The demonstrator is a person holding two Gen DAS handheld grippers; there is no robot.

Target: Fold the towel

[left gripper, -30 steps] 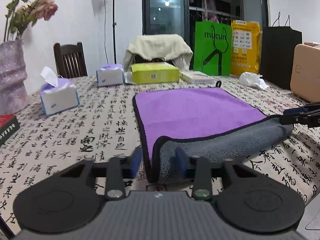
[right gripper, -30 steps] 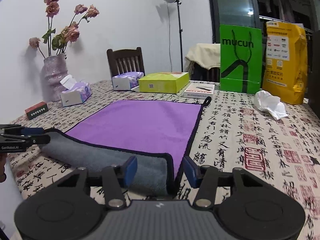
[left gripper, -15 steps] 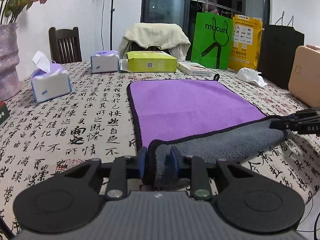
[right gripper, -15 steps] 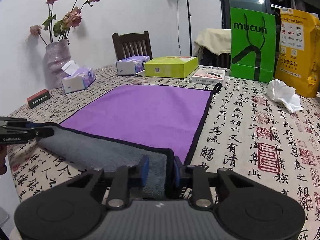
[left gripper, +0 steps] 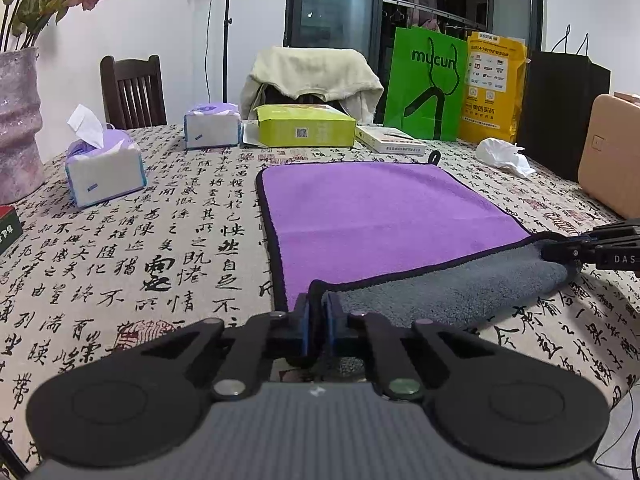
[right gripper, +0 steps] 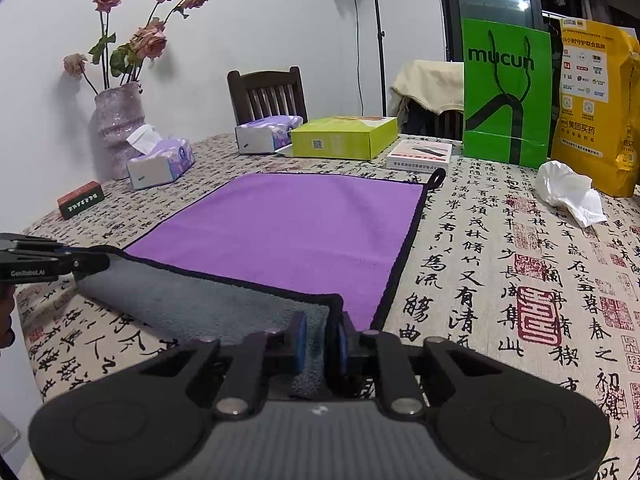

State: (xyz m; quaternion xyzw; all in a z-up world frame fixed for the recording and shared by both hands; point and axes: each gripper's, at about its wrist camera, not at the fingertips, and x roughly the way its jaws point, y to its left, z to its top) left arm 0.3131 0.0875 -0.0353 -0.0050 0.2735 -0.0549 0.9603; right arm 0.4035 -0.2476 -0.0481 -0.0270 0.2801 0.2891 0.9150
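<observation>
A purple towel point(left gripper: 376, 216) with a grey underside and black trim lies flat on the patterned tablecloth; it also shows in the right wrist view point(right gripper: 288, 228). Its near edge is rolled over, grey side up point(left gripper: 452, 296). My left gripper point(left gripper: 316, 320) is shut on the towel's near left corner. My right gripper point(right gripper: 322, 340) is shut on the near right corner. Each gripper shows in the other's view, the right one point(left gripper: 592, 250) and the left one point(right gripper: 48, 260), clamped on the ends of the grey fold.
Behind the towel stand two tissue boxes point(left gripper: 104, 172) point(left gripper: 212, 128), a yellow-green box point(left gripper: 306, 126), a flat white box point(left gripper: 390, 140), green point(left gripper: 426, 84) and yellow point(left gripper: 494, 88) bags and a crumpled tissue point(left gripper: 504, 156). A vase point(right gripper: 118, 128) stands left, a tan case point(left gripper: 612, 156) right.
Both grippers have closed from open onto the towel's near corners. The grey fold has lifted slightly at both ends.
</observation>
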